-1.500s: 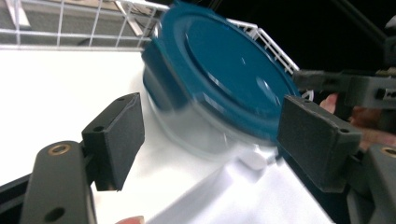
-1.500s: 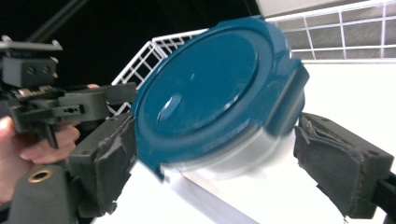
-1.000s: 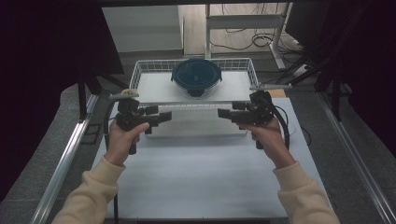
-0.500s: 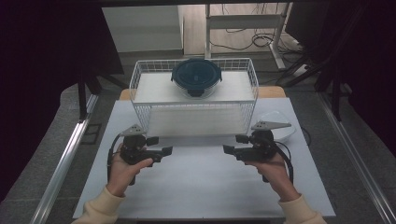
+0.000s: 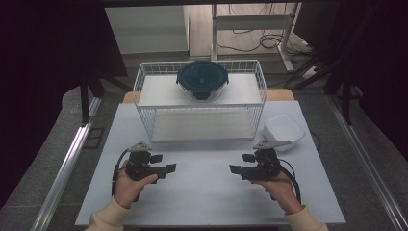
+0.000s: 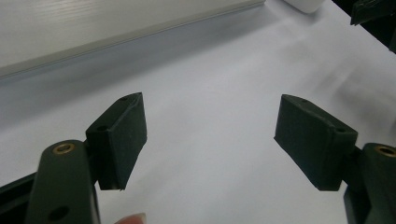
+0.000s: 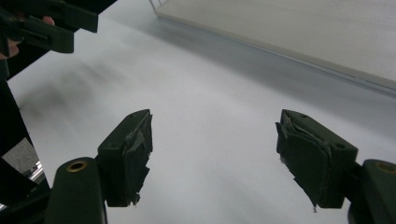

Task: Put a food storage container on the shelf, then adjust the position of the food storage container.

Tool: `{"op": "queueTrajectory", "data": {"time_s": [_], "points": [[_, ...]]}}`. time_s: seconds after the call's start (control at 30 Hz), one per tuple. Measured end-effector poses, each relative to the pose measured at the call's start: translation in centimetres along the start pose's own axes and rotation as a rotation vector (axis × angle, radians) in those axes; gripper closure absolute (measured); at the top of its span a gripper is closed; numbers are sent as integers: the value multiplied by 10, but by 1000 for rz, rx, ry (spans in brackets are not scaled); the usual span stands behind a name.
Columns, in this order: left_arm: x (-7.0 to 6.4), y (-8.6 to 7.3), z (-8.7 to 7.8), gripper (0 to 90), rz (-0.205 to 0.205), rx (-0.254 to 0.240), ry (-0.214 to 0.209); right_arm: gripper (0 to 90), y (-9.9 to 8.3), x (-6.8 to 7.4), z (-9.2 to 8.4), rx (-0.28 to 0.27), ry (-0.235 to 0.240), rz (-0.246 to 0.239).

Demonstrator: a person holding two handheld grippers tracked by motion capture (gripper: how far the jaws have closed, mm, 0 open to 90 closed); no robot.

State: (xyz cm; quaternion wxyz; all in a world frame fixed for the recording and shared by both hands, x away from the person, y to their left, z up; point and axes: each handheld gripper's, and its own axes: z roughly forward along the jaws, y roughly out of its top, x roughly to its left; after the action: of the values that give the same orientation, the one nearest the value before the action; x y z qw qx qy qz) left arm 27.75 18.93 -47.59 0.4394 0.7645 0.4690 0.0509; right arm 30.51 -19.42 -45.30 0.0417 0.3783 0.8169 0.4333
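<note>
Two grippers are held low over the white table (image 5: 207, 192), one per hand, both pointing inward toward each other w/ a bare stretch of table between them. The left gripper (image 5: 169, 168) is gripped by the left hand (image 5: 129, 184) at the near-left of the table; the right gripper (image 5: 235, 169) is gripped by the right hand (image 5: 278, 186) at the near-right. Cables are seen looping from each gripper back toward the wrists.

Left jaws: seen spread wide in the left gripper view, nothing between them, only white table surface behind. Right jaws: likewise stood wide apart in the right gripper view, nothing clamped; they have just been closing a little, w/ no thing between them. Torn tape is seen on the right pads (image 7: 135, 140).

Nothing is held or touched by either gripper. Nearest things: a wire basket (image 5: 142, 79), white, is set at the far-middle of the table, well apart from both grippers. Inside it, toward the back, a round container w/ a dark blue-green lid (image 5: 202, 79) is seated upright. A white square dish (image 5: 283, 131) is placed just beside the basket's right end, near the right gripper but not touching it. The basket's pale floor is caught as a light slab at the top of both gripper views.
</note>
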Motion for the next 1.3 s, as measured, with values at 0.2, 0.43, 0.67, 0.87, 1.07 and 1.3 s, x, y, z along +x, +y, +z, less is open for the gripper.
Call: {"op": "queueTrajectory", "data": {"time_s": [0.2, 0.43, 0.67, 0.87, 1.07, 1.3], "points": [[2, -1, 1, 247, 11, 6, 27, 267, -2, 0, 3, 22, -3, -14], [4, -1, 1, 248, 5, 9, 31, 268, -3, -4, 3, 25, -8, -4], [4, -1, -1, 248, 2, 3, 31, 268, -3, -3, 3, 25, -5, -5], [6, -1, -2, 245, 4, 8, 31, 303, 0, -6, -3, 19, 10, 8], [10, -2, -4, 245, -2, 8, 23, 348, 8, -15, -21, -10, 11, 27], [13, -3, -10, 245, -10, -4, 18, 410, 22, -27, -39, -14, 6, 40]]}}
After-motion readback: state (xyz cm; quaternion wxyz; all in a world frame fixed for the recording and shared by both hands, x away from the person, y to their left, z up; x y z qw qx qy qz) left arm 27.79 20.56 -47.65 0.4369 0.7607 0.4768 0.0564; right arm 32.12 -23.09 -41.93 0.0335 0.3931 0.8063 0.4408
